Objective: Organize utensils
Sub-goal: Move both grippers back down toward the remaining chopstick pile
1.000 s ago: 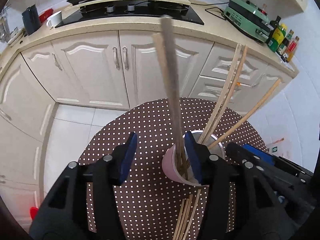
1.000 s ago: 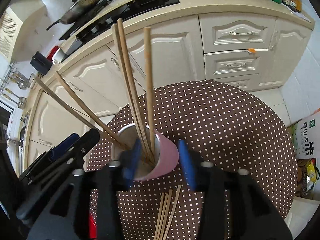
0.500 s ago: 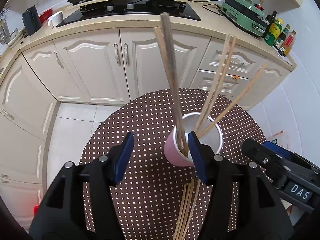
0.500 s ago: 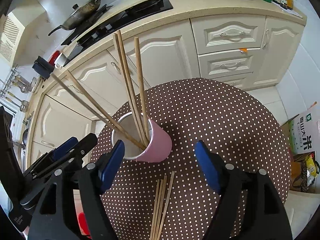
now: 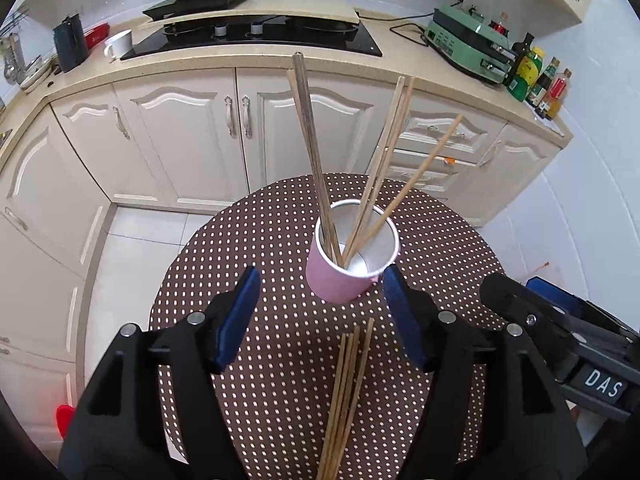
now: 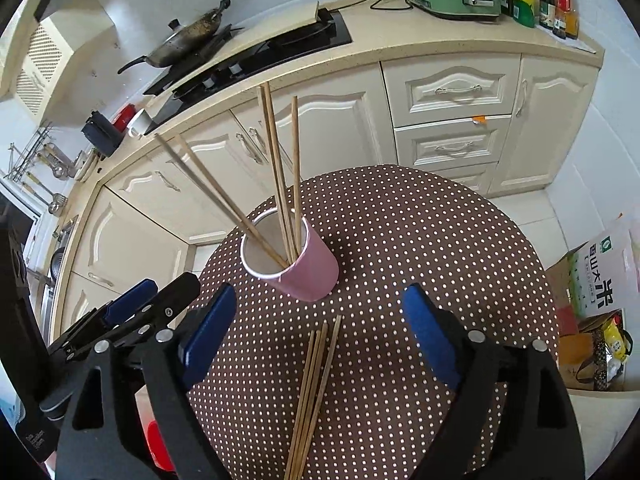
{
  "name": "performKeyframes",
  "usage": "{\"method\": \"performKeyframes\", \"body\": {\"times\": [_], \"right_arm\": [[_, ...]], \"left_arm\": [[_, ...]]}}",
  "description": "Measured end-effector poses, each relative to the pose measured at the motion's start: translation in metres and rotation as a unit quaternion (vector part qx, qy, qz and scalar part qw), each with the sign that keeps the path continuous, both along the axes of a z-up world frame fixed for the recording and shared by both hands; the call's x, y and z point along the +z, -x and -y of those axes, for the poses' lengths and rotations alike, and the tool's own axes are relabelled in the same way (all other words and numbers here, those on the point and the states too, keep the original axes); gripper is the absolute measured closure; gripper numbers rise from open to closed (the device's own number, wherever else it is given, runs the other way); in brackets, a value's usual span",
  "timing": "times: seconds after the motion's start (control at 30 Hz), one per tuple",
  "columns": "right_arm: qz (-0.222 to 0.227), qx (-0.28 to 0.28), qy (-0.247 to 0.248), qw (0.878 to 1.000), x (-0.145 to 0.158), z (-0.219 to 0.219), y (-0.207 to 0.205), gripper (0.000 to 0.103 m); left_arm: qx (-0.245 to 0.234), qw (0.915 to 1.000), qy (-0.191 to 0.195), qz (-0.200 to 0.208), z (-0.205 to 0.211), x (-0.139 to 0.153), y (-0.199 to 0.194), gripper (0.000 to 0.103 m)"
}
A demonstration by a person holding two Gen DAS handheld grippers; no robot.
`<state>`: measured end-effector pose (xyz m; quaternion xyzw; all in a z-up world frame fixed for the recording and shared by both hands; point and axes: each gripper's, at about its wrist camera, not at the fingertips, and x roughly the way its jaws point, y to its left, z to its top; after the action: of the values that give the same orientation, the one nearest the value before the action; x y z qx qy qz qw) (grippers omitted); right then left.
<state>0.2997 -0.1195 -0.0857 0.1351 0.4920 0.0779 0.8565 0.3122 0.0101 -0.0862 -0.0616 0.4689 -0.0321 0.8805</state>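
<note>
1. You have one pink cup (image 5: 340,280) standing upright on the brown polka-dot table (image 5: 248,248), toward the middle of it.
2. Five wooden chopsticks (image 6: 276,176) stand in that cup. In the right wrist view two lean off to the left and three rise steeply, all with their lower ends against the inner wall.
3. A second bundle of loose chopsticks (image 5: 346,396) lies flat on the table, just on the near side of the cup and apart from it. At least four show; where they overlap you cannot count them exactly.
4. Your left gripper (image 5: 322,314) is released. Its jaws have just been opening, and nothing sits between the blue pads (image 5: 238,320). The right pad's tip stands just beside the cup's lower rim; whether it touches you cannot tell.
5. Your right gripper (image 6: 318,332) is also released, spread wider than the left. Its jaws have just been opening too, and the pads grip nothing; the tips of the loose bundle lie on the table below the gap.
6. The two grippers hang side by side, each showing at the edge of the other's view.
7. Behind the table runs one counter (image 6: 420,48) with cream cabinets beneath it.
</note>
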Motion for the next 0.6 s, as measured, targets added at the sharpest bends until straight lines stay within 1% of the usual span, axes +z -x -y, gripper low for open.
{"method": "performKeyframes", "body": {"times": [0.17,0.3,0.47,0.6], "right_arm": [[0.011,0.009,0.003,1.000,0.008,0.002,0.020,0.016],[0.022,0.019,0.003,1.000,0.016,0.003,0.037,0.015],[0.031,0.026,-0.006,0.999,0.023,0.004,0.063,0.014],[0.043,0.035,-0.005,0.998,0.028,0.005,0.083,0.014]], "left_arm": [[0.009,0.9999,0.006,0.013,0.001,0.010,0.026,0.038],[0.016,0.9996,0.000,0.022,0.003,0.018,0.046,0.037],[0.024,0.9990,0.002,0.037,0.005,0.030,0.074,0.035],[0.024,0.9983,-0.019,0.049,0.010,0.038,0.096,0.035]]}}
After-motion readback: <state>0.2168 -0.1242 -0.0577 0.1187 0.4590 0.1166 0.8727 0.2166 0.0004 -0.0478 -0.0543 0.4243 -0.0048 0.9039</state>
